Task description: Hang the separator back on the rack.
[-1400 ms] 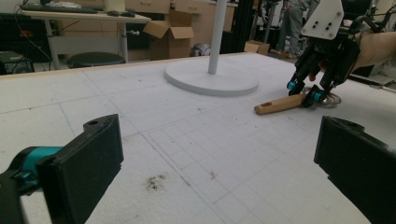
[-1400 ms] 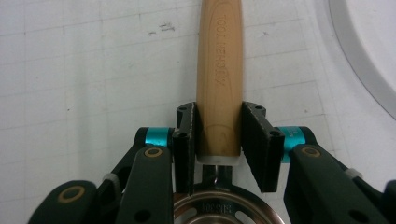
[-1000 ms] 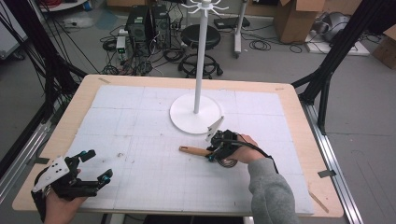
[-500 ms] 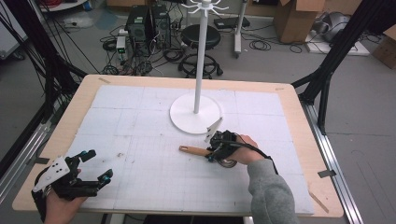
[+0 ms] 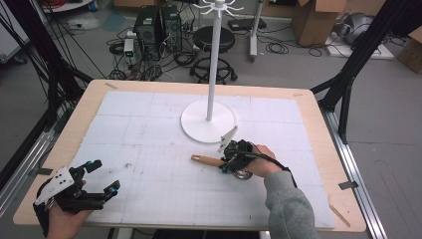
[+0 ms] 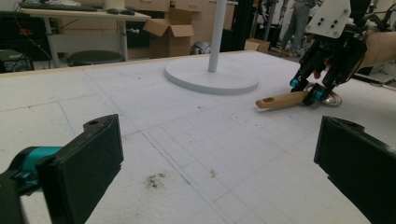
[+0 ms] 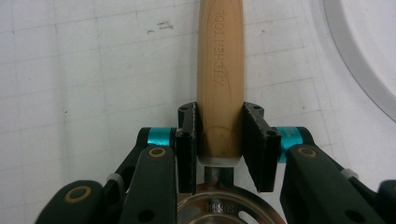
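A kitchen tool with a wooden handle (image 5: 204, 160) and a round metal head (image 5: 243, 174) lies flat on the white table mat, just in front of the stand's base. My right gripper (image 5: 230, 160) points down over the handle's end near the head. In the right gripper view, my right gripper (image 7: 219, 116) has its two pads pressed on either side of the handle (image 7: 219, 56), with the metal head (image 7: 219, 207) below. My left gripper (image 5: 104, 175) rests at the table's front left corner, jaws wide apart and empty. The left gripper view shows its open jaws (image 6: 219, 158) facing the tool (image 6: 280, 100).
A white stand with a round base (image 5: 191, 122) and a tall pole topped by hooks (image 5: 217, 7) rises at the mat's middle back. The wooden table edge (image 5: 74, 129) frames the mat. Black frame legs, cables and boxes stand on the floor beyond.
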A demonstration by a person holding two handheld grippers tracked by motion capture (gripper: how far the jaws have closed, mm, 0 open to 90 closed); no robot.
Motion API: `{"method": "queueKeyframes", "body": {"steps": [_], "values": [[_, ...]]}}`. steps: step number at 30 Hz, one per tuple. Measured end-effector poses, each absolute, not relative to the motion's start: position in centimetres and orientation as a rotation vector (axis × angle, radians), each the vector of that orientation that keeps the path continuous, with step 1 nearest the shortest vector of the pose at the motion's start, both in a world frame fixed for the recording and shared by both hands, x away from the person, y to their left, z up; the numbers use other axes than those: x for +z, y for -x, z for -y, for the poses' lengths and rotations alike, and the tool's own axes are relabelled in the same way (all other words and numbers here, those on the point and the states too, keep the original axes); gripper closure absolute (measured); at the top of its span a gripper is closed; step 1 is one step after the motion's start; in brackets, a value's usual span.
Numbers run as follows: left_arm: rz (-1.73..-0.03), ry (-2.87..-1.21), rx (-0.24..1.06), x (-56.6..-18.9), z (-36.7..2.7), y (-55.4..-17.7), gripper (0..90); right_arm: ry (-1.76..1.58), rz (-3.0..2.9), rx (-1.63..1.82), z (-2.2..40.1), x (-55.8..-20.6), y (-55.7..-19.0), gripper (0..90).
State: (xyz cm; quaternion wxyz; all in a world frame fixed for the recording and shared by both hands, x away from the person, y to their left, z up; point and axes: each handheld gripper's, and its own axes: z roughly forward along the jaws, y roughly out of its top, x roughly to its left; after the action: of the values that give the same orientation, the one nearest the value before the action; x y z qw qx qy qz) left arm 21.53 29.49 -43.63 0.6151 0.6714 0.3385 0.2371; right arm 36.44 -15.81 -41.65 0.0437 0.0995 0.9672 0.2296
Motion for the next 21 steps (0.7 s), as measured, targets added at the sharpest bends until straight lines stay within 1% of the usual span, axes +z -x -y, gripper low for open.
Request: {"method": "queueKeyframes", "body": {"steps": [21], "values": [[-0.78,-1.546,0.542,-43.7,-29.4,-21.6,1.7,-0.325,-2.927,0.769,16.9,-40.5,-36.0,69.1]]}}
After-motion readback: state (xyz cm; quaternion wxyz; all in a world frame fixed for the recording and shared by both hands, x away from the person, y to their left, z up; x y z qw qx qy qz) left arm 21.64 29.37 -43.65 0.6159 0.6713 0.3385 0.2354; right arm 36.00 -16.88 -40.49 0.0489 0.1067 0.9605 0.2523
